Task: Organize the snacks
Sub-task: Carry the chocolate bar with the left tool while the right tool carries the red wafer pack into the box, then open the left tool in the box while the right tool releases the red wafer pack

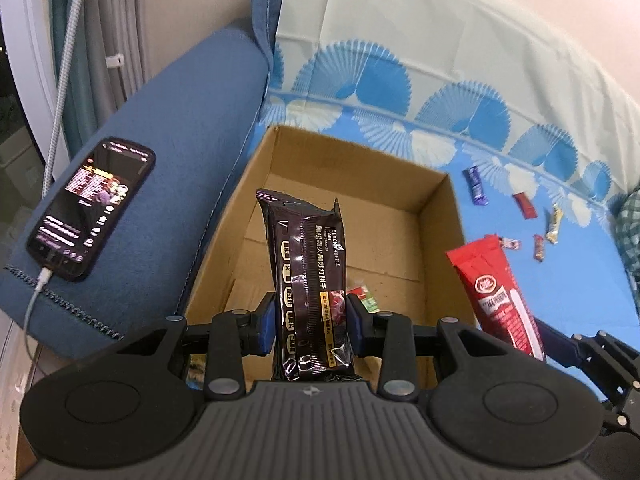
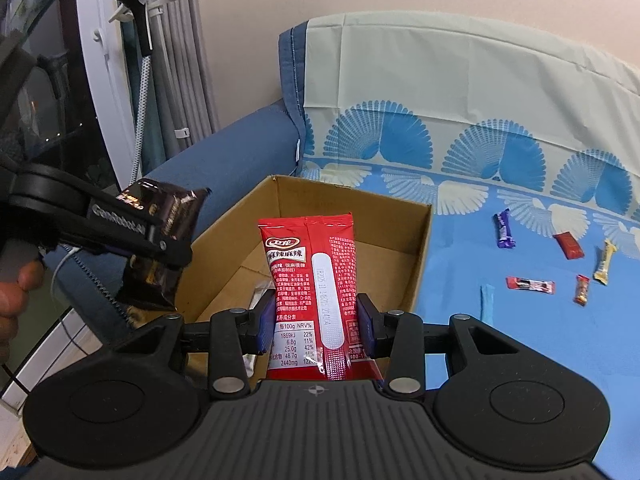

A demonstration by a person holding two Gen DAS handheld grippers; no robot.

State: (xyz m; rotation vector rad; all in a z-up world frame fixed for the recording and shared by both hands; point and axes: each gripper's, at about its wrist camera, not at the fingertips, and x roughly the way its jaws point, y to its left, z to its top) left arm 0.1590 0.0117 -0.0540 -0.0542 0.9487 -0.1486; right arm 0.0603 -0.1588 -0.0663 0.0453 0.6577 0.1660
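My left gripper [image 1: 311, 326] is shut on a dark brown cracker pack [image 1: 306, 276] and holds it upright over the open cardboard box [image 1: 440, 216]. My right gripper [image 2: 316, 330] is shut on a red snack pack [image 2: 316, 276], held upright over the same box [image 2: 420, 256]. The red pack also shows in the left wrist view [image 1: 496, 296], at the box's right side. The left gripper and its brown pack [image 2: 160, 240] show in the right wrist view, at the box's left edge. A small red and green snack [image 1: 364, 296] lies inside the box.
Several small wrapped candies [image 2: 504, 230] [image 2: 530, 284] lie scattered on the blue patterned cover [image 2: 520, 340] to the right of the box. A phone [image 1: 92, 208] on a charging cable rests on the blue sofa armrest [image 1: 192, 128] at the left. Curtains hang behind.
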